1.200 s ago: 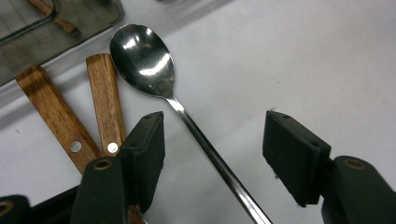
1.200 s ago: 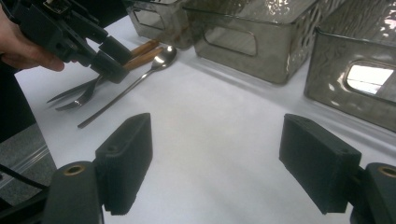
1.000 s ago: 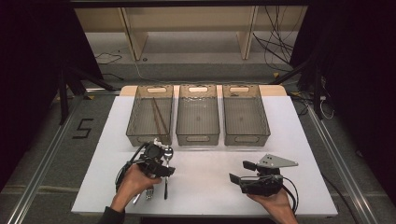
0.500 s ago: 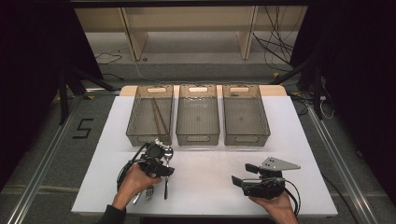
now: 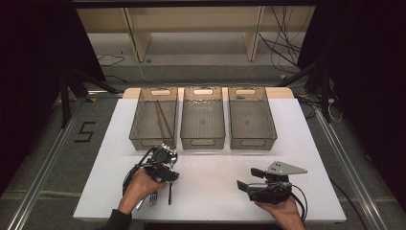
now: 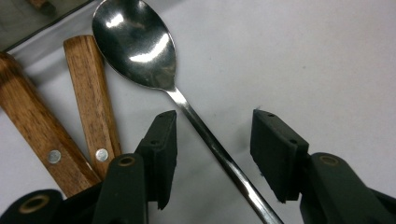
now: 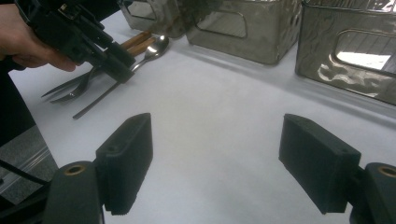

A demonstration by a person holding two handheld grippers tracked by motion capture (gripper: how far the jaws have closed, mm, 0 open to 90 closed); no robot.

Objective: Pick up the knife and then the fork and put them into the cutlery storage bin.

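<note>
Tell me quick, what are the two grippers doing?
Left gripper: open, jaws just closing around the spoon handle, not touching.
Right gripper: open, empty.

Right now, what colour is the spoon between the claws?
Shiny silver metal. The spoon shows best in the left gripper view.

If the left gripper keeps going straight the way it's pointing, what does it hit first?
Most likely the spoon: its handle already lies between the left gripper's jaws, which have just been closing without touching it.

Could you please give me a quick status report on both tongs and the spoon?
Left tongs closing astride spoon handle, pads not touching yet. Right tongs open, holding nothing. Two wooden handles lie close beside spoon.
</note>
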